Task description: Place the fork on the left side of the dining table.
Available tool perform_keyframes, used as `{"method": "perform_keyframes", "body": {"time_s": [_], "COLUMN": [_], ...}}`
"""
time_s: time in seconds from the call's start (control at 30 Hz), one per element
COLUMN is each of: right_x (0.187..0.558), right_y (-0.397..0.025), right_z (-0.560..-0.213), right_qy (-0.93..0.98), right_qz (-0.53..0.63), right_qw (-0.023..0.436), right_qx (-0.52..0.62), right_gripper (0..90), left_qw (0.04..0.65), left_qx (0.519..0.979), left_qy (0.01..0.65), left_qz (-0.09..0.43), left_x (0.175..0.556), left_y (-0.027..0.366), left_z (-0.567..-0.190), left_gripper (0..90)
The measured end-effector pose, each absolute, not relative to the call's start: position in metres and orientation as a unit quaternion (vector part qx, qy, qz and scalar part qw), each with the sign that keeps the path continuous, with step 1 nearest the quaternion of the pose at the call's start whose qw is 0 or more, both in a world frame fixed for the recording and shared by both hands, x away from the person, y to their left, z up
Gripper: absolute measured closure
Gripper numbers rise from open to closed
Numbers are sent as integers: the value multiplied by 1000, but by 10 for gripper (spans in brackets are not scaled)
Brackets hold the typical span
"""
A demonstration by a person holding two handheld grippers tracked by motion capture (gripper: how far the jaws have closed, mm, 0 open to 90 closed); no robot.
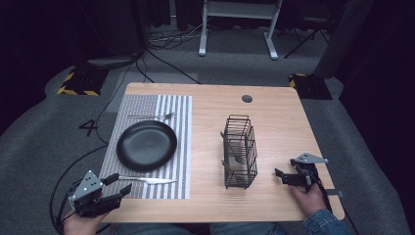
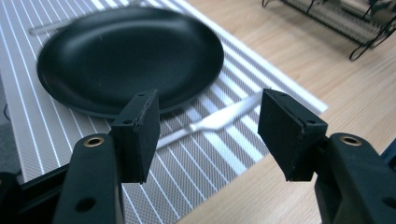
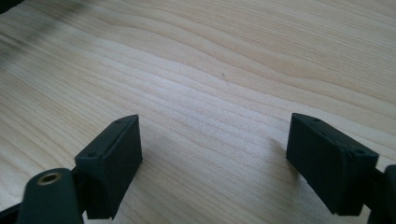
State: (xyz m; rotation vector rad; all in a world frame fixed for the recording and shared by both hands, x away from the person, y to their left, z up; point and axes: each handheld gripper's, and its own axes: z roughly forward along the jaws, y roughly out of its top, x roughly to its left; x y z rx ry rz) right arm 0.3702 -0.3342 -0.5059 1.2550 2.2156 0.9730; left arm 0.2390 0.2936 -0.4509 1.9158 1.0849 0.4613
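Note:
A black plate (image 1: 146, 145) (image 2: 126, 58) rests on a grey striped placemat (image 1: 142, 191) (image 2: 37, 135). A fork (image 1: 151, 116) lies behind the plate and a silver knife (image 1: 149, 180) (image 2: 210, 123) lies in front of it. A black wire cutlery rack (image 1: 239, 152) (image 2: 336, 18) stands mid-table with a utensil inside. My left gripper (image 1: 117, 185) (image 2: 208, 135) is open at the mat's front left corner, its jaws apart just short of the knife's handle. My right gripper (image 1: 283, 176) (image 3: 215, 172) is open over bare wood right of the rack, holding nothing.
The wooden table (image 1: 274, 117) (image 3: 210, 70) has a round cable hole (image 1: 247, 98) near its far edge. Beyond it are grey carpet, floor cables (image 1: 171, 39) and a white desk frame (image 1: 237, 24). Bare wood lies between mat and rack.

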Motion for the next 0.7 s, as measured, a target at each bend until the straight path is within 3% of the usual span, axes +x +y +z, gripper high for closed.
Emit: {"method": "perform_keyframes", "body": {"time_s": [0.37,0.7], "right_x": [370,371], "right_y": [-334,-334], "right_z": [-506,-506], "right_qy": [795,794], "right_qz": [349,344], "right_qw": [207,208], "right_qx": [450,456], "right_gripper": [185,146], "left_qw": [395,380], "left_qx": [790,801], "left_qy": [444,430], "left_qz": [153,170], "left_x": [233,229], "left_y": [292,287], "left_z": [-491,-513], "left_gripper": [390,362]}}
